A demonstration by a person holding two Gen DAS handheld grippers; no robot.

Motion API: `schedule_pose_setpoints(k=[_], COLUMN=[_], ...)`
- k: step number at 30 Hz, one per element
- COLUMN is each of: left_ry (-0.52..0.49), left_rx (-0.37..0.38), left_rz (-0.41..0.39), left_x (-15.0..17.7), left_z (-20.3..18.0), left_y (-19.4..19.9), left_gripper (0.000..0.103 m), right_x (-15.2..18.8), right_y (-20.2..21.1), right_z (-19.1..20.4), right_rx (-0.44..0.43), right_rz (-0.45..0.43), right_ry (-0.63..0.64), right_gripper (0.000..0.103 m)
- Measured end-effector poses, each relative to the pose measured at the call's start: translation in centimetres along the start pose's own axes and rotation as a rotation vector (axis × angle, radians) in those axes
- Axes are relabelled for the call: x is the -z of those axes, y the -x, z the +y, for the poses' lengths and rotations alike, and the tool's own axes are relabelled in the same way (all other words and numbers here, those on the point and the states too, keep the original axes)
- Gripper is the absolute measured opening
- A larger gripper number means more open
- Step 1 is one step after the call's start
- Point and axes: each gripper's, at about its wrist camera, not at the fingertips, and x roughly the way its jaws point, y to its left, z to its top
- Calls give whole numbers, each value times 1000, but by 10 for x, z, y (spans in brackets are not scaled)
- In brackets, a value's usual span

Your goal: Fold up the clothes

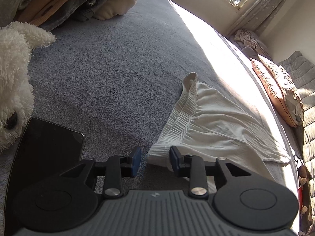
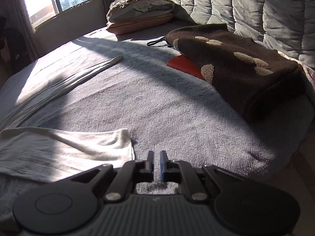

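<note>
1. Grey fleece blanket [image 1: 110, 74] covers the bed in the left wrist view, and on it lies the white garment [image 1: 214, 129], a pair of light trousers or shorts with a ribbed elastic waistband that runs away from the camera.
2. The left gripper [image 1: 155, 158] stands partly open just above the blanket. The near corner of the garment's waistband lies between its blue pads; the right-hand pad looks to touch the cloth, the left-hand one stands clear, so nothing is clamped.
3. Left of the garment, well apart from it, a dark phone [image 1: 49, 143] lies flat, and a white plush toy [image 1: 13, 82] sits beside the phone. Far beyond the garment a heap of clothes [image 1: 65, 0] lies at the blanket's far edge.
4. In the right wrist view the white garment [image 2: 65, 149] lies to the left, half in sun, its corner just beside the right gripper [image 2: 157, 164].
5. That gripper's pads stand a narrow slit apart, over bare blanket [image 2: 157, 102], holding nothing.
6. Right of the garment, well apart, a brown knitted sweater with cream patches [image 2: 232, 66] lies over a red flat thing [image 2: 183, 64], perhaps a folder. Beyond it are stacked pillows [image 2: 139, 17].
</note>
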Motion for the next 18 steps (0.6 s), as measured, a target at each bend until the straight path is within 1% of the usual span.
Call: schedule_pose_setpoints(k=[2, 4, 6, 8, 10, 12, 15, 18], left_ry=[-21, -40, -42, -55, -93, -150, -202, -233], left_rx=[-30, -39, -17, 9, 4, -13, -37, -44], left_rz=[-49, -87, -117, -122, -126, -109, -84, -66], left_x=[-4, -10, -22, -38, -55, -69, -79, -84], left_z=[-4, -8, -17, -29, -45, -63, -80, -87], left_y=[10, 16, 15, 5, -15, -44, -82, -116], left_gripper=[38, 42, 48, 51, 55, 56, 56, 56], right_x=[-13, -31, -52, -77, -104, -137, -176, -202], right_y=[-8, -24, -42, -62, -83, -110, -144, -173], right_z=[9, 22, 34, 45, 55, 66, 82, 92], right_rx=[8, 10, 10, 9, -4, -5, -7, -54], right_rz=[-9, -11, -10, -6, 6, 30, 51, 52], right_ry=[34, 58, 71, 71, 42, -8, -43, -74], right_gripper=[11, 20, 25, 27, 31, 37, 38, 40])
